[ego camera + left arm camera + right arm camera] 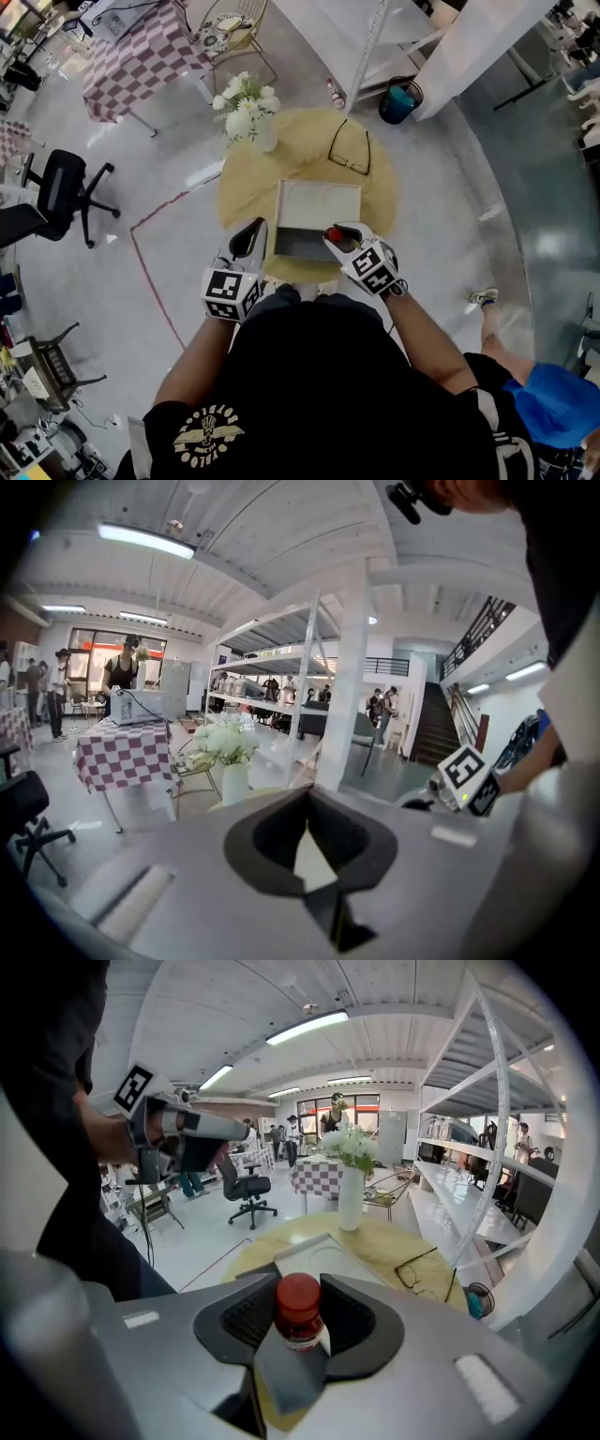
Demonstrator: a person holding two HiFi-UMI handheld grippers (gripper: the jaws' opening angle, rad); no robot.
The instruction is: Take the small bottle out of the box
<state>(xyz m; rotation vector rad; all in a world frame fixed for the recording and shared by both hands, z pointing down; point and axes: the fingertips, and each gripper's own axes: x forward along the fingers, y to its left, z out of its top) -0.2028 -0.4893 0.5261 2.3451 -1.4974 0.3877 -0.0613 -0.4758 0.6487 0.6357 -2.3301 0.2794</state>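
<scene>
The box (pixel 314 211) sat open on the round yellow bench (pixel 246 187), its near wall close to the bench edge nearest the person. The right gripper (pixel 343 236) hung at the box's near right corner, its fingers pinching the small bottle (pixel 299 1312) from both sides. The bottle stood upright with its red cap on top, and in the right gripper view it showed in front of the box, not inside it. The left gripper (pixel 259 226) hovered just beside the box's near left corner. Its fingers were pressed together at the tips with nothing between them.

Beyond the box's far edge the bench top lay bare as far as a vase of white flowers (pixel 247 108) at the far left rim. A pair of glasses (pixel 351 148) lay toward the far right. Left of the box, past the bench edge, a wide stretch of grey floor opened out, crossed by a red line (pixel 150 281). An office chair (pixel 58 192) stood well apart on that side. A blue bucket (pixel 400 100) stood on the floor beyond the box's far right.
</scene>
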